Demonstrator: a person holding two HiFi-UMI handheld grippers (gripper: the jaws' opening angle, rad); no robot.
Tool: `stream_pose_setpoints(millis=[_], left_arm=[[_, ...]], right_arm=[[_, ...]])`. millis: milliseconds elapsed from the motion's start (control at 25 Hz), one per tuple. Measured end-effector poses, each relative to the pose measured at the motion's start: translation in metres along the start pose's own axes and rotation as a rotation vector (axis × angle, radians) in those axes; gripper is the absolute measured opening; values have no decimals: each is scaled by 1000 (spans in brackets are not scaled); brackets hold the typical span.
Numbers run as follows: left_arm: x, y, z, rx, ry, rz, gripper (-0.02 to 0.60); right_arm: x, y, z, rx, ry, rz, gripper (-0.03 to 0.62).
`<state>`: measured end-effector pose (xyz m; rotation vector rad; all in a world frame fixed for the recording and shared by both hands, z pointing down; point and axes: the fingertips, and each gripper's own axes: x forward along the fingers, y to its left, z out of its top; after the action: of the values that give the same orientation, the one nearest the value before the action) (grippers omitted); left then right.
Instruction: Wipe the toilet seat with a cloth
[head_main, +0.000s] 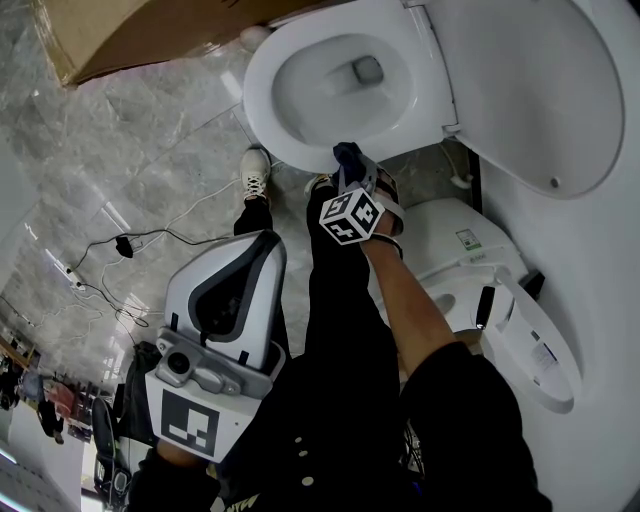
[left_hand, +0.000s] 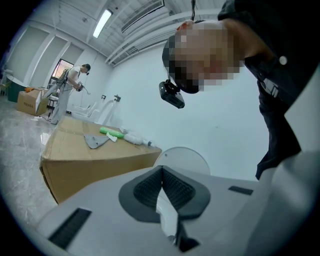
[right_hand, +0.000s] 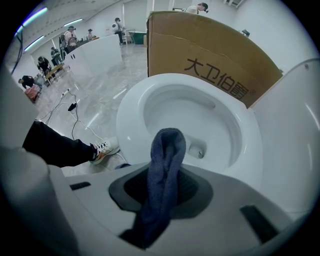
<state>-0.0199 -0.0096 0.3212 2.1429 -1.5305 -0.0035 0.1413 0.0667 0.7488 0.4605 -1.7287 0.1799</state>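
Room setting. Floor (head_main: 150, 150): glossy grey veined marble, with black cables (head_main: 123, 245) trailing across it. A large brown cardboard box (head_main: 150, 35) stands on the floor against the wall; a smaller box (left_hand: 29, 101) sits further off. Walls (left_hand: 225, 125): plain white. Ceiling: white, crossed by beams, carrying a lit strip lamp (left_hand: 102, 22). A bright doorway (left_hand: 61, 67) opens in the far wall. A long, low white partition (right_hand: 97, 52) runs across the distant hall, with several people standing near it.
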Motion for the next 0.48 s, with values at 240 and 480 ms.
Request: stream_pose_setpoints(millis=[240,480], left_arm=[[-2,1,-1,-4,-1,-1,11],[-5,7,-2,-9,-2,7,11]], right_arm=[[2,14,12,-3,-10,23,92],[2,23,22,-15,-18,34,92]])
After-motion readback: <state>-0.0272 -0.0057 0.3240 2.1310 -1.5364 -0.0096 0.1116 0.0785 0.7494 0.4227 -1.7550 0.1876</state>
